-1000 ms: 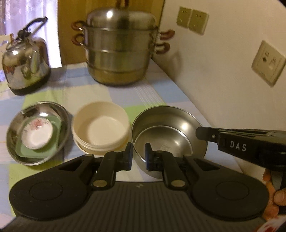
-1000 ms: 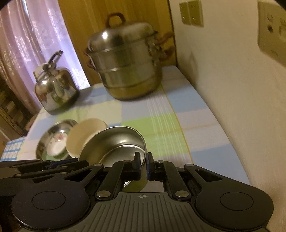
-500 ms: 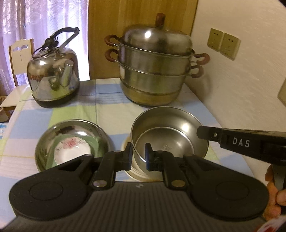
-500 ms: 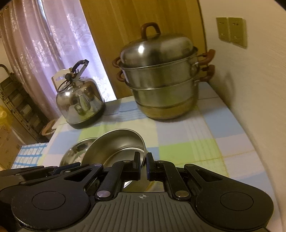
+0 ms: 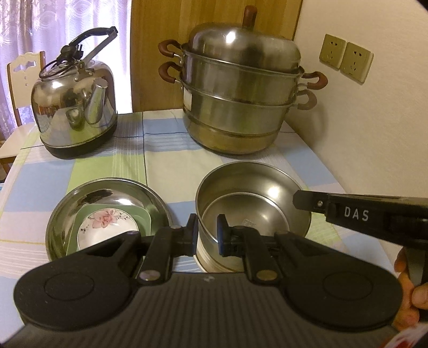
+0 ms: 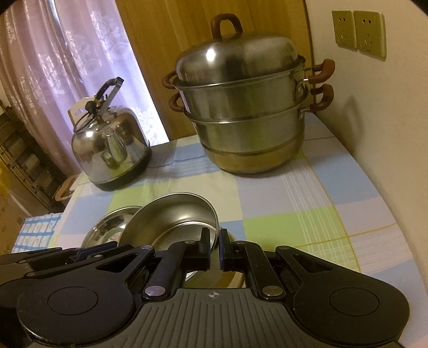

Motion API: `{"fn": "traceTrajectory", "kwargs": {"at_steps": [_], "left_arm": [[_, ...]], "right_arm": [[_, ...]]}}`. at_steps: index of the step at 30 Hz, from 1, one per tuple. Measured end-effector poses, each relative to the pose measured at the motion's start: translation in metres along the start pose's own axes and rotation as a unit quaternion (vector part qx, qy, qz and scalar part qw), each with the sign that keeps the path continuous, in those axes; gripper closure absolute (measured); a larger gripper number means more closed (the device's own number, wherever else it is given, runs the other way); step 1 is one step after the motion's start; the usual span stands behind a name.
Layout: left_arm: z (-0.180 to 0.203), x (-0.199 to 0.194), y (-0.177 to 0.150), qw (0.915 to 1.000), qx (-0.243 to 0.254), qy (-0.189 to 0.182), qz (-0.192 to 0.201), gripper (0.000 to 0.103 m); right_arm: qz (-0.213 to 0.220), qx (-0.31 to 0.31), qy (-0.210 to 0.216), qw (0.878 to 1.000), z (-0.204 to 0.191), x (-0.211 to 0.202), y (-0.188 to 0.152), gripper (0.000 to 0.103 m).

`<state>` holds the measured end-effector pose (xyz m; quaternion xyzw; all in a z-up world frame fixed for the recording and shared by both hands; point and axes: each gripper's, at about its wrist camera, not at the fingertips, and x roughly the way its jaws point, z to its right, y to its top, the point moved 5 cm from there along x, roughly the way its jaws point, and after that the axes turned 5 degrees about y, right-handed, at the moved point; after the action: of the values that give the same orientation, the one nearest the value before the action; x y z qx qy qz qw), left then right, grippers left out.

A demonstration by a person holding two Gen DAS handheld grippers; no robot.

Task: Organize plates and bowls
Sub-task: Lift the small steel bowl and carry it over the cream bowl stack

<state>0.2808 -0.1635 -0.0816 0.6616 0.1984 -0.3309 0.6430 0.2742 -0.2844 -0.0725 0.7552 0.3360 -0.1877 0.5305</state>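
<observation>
Your left gripper [image 5: 206, 232] has its 2 fingers clamped on the near wall of the deep steel bowl [image 5: 256, 187], 1 finger outside and 1 inside. Your right gripper [image 6: 214, 250] pinches the same bowl's rim on the opposite side, fingers nearly together on it. The bowl sits over a cream bowl [image 5: 207, 261] just below the left fingers. Left of them, a shallow steel dish [image 5: 67, 203] on the counter [image 5: 171, 158] holds a green plate [image 5: 143, 216] and a flowered saucer [image 5: 107, 224].

Cream wall [image 5: 361, 139] at right with twin sockets [image 5: 345, 60]; wood panel [image 5: 160, 21] behind; lace curtain [image 6: 67, 67] backlit by daylight; white chair [image 5: 18, 85] beside checked tablecloth [image 6: 307, 214].
</observation>
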Motion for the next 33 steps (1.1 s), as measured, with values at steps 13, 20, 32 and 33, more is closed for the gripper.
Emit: {"fn": "traceTrajectory", "kwargs": {"at_steps": [13,20,32,33], "left_arm": [[0.0,0.016,-0.005,0.9999,0.007,-0.004,-0.015,0.09],[0.002,0.021,-0.008,0.9997,0.01,-0.004,-0.022,0.09],[0.001,0.028,-0.016,0.9993,0.009,-0.003,-0.036,0.09],[0.002,0.029,-0.016,0.9993,0.009,-0.003,-0.036,0.09]], "right_arm": [[-0.014,0.011,-0.003,1.0,0.01,0.013,-0.005,0.097],[-0.023,0.013,-0.005,1.0,0.014,0.016,-0.011,0.097],[-0.042,0.011,-0.008,0.999,0.017,0.025,-0.019,0.097],[-0.043,0.01,-0.01,0.999,0.017,0.025,-0.019,0.097]]}}
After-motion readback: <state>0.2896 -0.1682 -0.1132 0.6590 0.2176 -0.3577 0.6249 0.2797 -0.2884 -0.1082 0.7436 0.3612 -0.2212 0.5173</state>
